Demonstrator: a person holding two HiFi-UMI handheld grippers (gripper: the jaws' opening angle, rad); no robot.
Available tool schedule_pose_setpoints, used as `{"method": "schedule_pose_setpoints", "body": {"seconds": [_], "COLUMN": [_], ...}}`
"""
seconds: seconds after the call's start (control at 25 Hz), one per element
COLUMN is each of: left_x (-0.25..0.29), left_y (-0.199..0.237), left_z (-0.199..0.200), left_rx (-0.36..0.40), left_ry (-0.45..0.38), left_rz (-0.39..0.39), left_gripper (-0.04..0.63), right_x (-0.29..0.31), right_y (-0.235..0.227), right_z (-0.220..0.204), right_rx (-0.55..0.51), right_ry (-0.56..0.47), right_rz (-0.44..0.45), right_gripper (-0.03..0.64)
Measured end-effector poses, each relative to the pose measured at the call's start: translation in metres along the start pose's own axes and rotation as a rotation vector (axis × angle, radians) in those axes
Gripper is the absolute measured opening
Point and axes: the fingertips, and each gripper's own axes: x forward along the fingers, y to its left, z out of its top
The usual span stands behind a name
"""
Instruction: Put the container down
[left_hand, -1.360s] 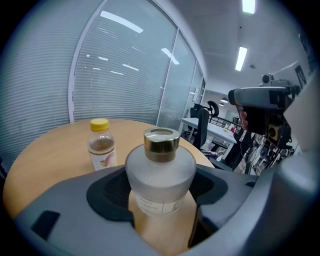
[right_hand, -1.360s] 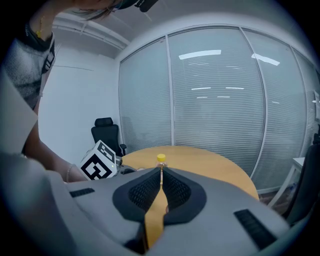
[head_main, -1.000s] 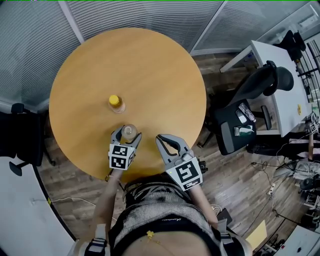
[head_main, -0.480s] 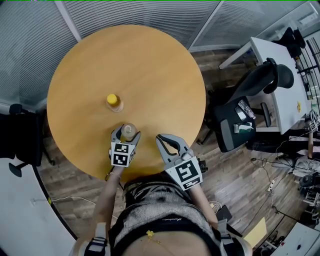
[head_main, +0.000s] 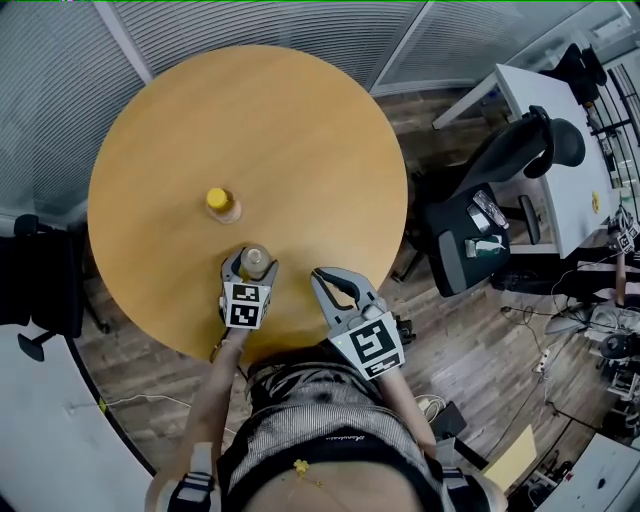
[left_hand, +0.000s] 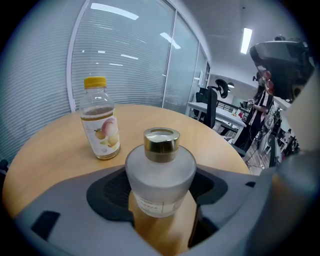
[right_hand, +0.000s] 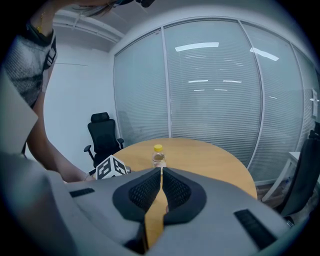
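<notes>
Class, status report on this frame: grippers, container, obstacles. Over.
Left gripper shut on frosted bottle. Right gripper shut, empty. Juice bottle stands apart, farther across table.

Round wooden table (head_main: 300, 120) across the centre; yellow-capped juice bottle (head_main: 220, 203) upright on it, left of centre; black office chair (head_main: 515, 165) at right; white desk (head_main: 560, 170) upper right.

Frosted container (left_hand: 160, 172) between the jaws

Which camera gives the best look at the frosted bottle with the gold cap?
The left gripper view: the frosted bottle fills the centre, gold cap and label plain, between the jaws of the left hand-held gripper. The head view shows only its top from above, small. The right gripper view does not show it.
</notes>
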Motion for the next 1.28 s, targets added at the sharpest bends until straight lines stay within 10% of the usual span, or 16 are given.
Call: {"method": "schedule_pose_setpoints", "body": {"seconds": [1.28], "left_x": [0.018], "left_y": [-0.009], "left_z": [-0.011], "left_rx": [0.121], "left_ry": [0.016], "left_rz": [0.024], "left_gripper": [0.347], "right_x": [-0.007], "right_y": [-0.003], "right_z": [-0.012], "right_rx": [0.019], "right_ry": [0.018], "right_rz": [-0.030], "right_gripper": [0.025]}}
